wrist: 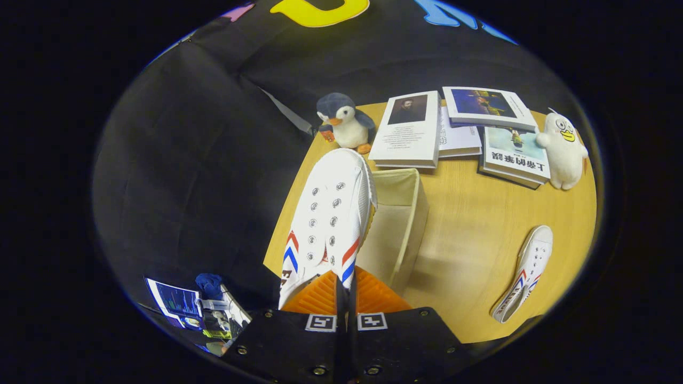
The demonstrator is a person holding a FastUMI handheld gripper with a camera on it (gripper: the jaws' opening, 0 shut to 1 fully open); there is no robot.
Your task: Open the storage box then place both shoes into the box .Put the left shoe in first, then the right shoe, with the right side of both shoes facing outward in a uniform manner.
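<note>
From my feed I've got a light wooden table (469, 234) with the black booth cloth hanging behind it and off to the side. The gripper (345, 290) has its fingers pressed nearly together, pinching the heel edge of a white canvas shoe (328, 213), which sticks out ahead of the fingers, toe pointing away. It's white with red and blue chevron stripes on the sides and metal eyelets, no laces that I can see. It sits just beside the open beige fabric storage box (405, 218), over its near wall. Counting up: two shoes, the second shoe (525, 272) lying well apart on the table; one box; three books (411, 130) past the box; two plush toys, a penguin (344, 121) and a white plush (561, 152).
</note>
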